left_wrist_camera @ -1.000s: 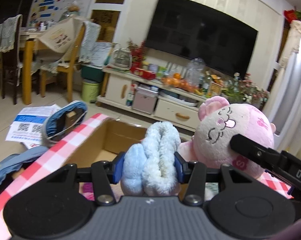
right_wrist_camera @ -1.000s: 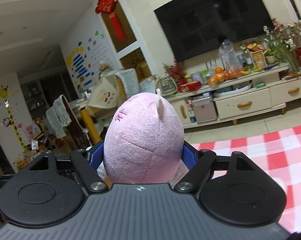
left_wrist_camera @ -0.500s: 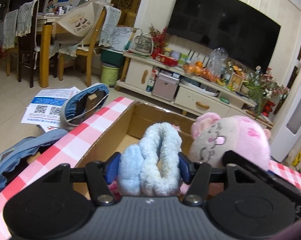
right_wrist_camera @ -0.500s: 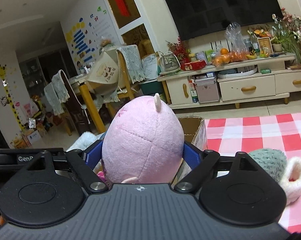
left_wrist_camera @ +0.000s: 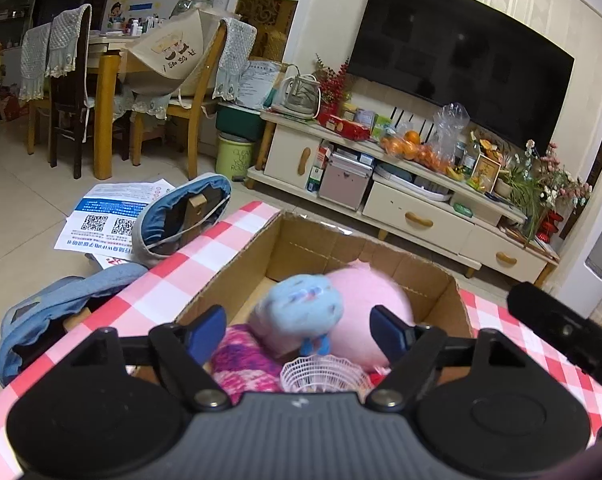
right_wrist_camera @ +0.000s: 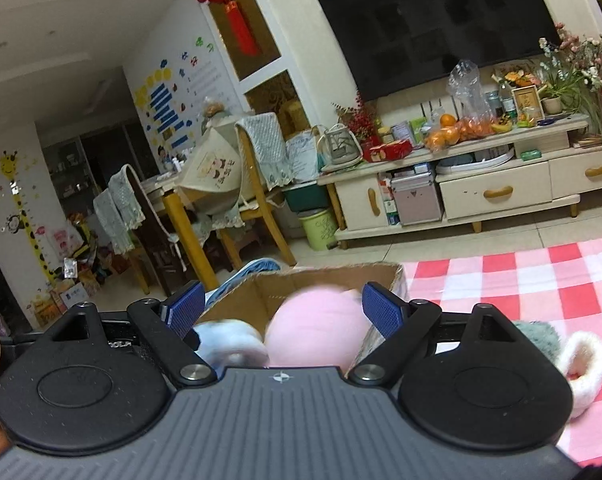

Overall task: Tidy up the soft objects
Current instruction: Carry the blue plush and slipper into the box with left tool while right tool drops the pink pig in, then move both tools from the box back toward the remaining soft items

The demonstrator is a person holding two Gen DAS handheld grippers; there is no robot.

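Note:
An open cardboard box [left_wrist_camera: 301, 240] sits on the red-and-white checked cloth [left_wrist_camera: 173, 280]. My left gripper [left_wrist_camera: 299, 330] is open above the box. A fluffy light-blue soft toy [left_wrist_camera: 301, 304], blurred, is in the box below it, beside the pink plush pig [left_wrist_camera: 371, 300]. My right gripper [right_wrist_camera: 281, 306] is open over the box [right_wrist_camera: 301, 284], with the pink pig [right_wrist_camera: 315, 332] and blue toy [right_wrist_camera: 229, 344] below it. A pink knitted item [left_wrist_camera: 241, 360] and a white mesh piece [left_wrist_camera: 321, 372] lie in the box.
A grey-green and white fluffy slipper [right_wrist_camera: 573, 360] lies on the cloth right of the box. Blue fabric bags [left_wrist_camera: 181, 216] and papers [left_wrist_camera: 109, 212] lie on the floor to the left. A TV cabinet [left_wrist_camera: 401, 200] and dining chairs [left_wrist_camera: 73, 92] stand behind.
Both grippers opened. The blue toy dropped from my left gripper and the pink pig from my right gripper into the box. Both grippers tilted down toward the box.

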